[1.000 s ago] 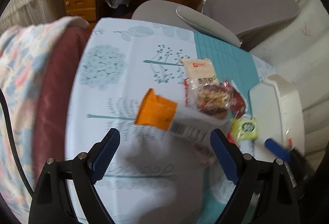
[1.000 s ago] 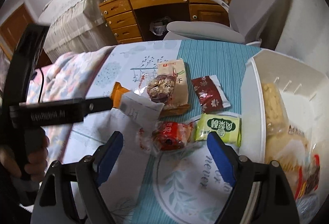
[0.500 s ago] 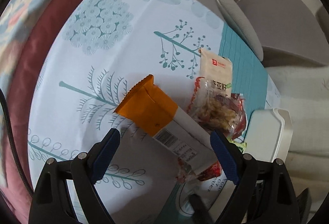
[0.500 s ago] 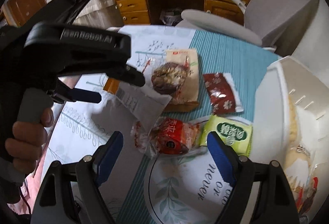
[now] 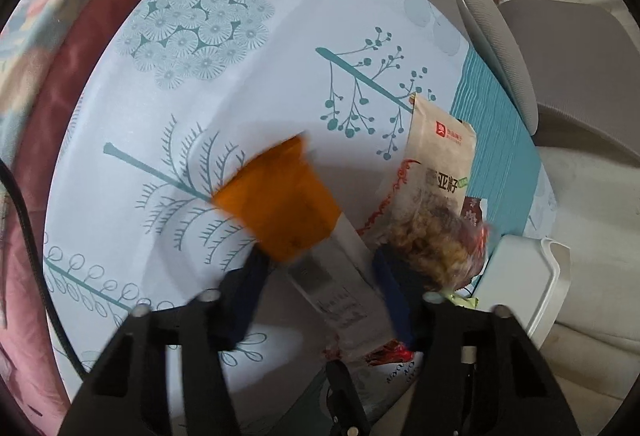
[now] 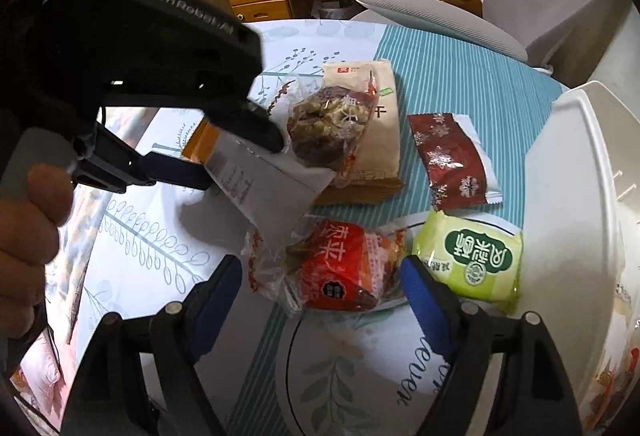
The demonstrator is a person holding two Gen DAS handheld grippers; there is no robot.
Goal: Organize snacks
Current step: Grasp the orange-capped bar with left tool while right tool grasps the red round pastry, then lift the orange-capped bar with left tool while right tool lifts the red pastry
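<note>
Left jaws have just closed in on the orange-and-white packet; right ones wait spread over the red packet.

My left gripper (image 5: 320,276) has come down and its jaws have just been closing, the blue pads now pinching the orange-and-white packet (image 5: 304,232), which is on the tablecloth (image 5: 168,108) beside the nut bag (image 5: 436,236). My right gripper (image 6: 320,284) hangs spread above the red packet (image 6: 340,268). I judge lifting toward the white bin (image 6: 568,196) comes next.

Right gripper (image 6: 322,286) jaws wide, straddling red snack pack (image 6: 340,268) without touching. Green packet (image 6: 472,260) just beside it, against white bin (image 6: 568,196). Left gripper (image 6: 228,156) has just been closing; orange-and-white packet (image 6: 260,184) between its fingers.
</note>
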